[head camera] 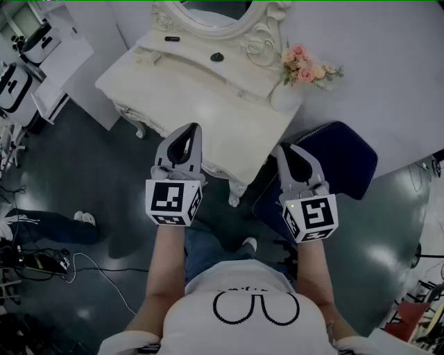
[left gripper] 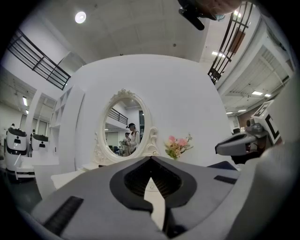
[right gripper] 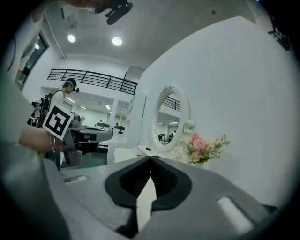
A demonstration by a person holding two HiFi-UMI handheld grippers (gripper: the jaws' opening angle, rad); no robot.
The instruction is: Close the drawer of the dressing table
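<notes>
The white carved dressing table stands ahead of me, with an oval mirror at its back. From above I cannot see its drawer; the tabletop hides the front. My left gripper hovers over the table's near edge, jaws shut and nothing in them. My right gripper is just off the table's right front corner, also shut and empty. In the left gripper view the left gripper points level at the mirror. In the right gripper view the right gripper faces the mirror.
A vase of pink flowers sits on the table's right end. Two small dark items lie near the mirror. A dark blue seat stands right of the table. Cables, another person's legs and white shelving are at left.
</notes>
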